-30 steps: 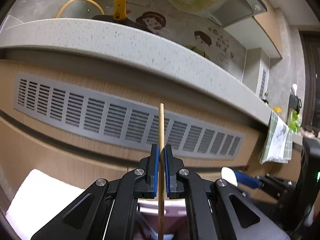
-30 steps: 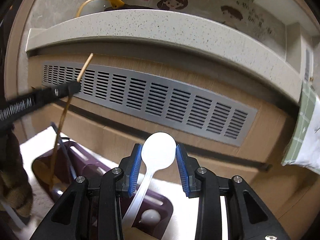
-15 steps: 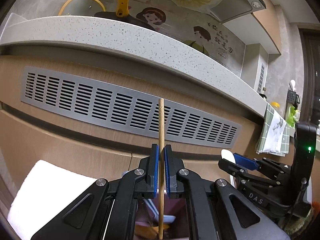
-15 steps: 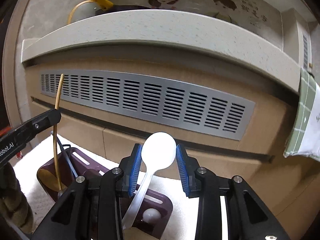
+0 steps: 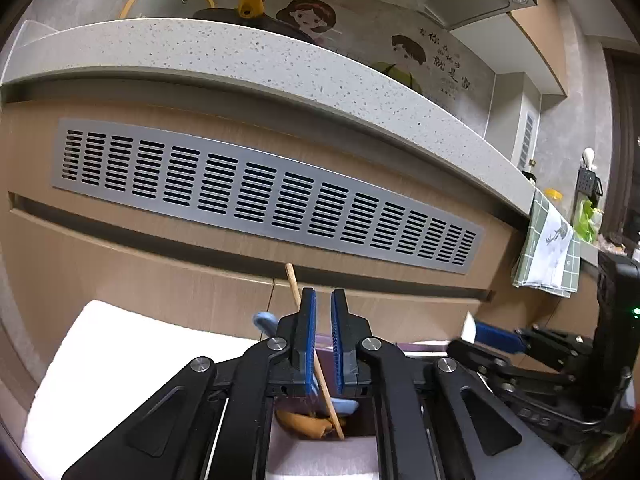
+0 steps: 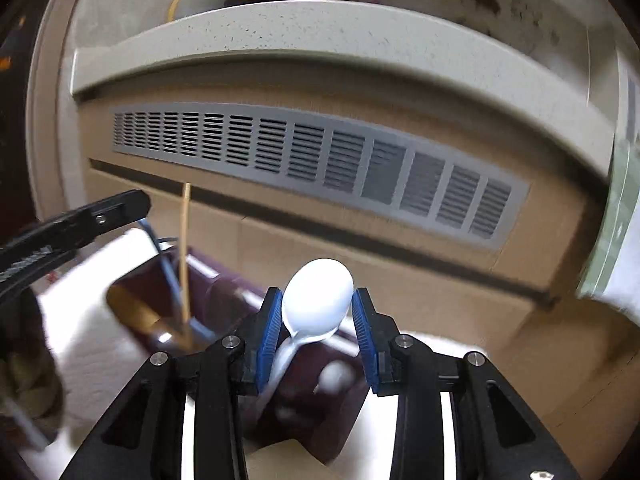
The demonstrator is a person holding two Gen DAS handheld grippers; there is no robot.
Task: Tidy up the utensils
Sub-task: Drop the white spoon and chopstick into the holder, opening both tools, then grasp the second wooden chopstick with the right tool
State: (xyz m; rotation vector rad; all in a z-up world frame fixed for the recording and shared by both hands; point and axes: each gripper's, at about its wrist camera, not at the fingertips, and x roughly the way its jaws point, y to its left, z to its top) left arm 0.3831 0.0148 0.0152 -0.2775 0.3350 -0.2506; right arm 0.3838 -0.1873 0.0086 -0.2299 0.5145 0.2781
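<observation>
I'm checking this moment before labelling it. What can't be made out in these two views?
- Utensil holder: right wrist view, motion blur smears its compartments and the right tool covers its front.
- White spoon handle: right wrist view, lower end hidden behind the tool.
- Chopstick: left wrist view, the left tool covers part of its middle.

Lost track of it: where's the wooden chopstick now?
Left wrist view: wooden chopstick leans between the opening left claw, tip in the purple holder.
</observation>
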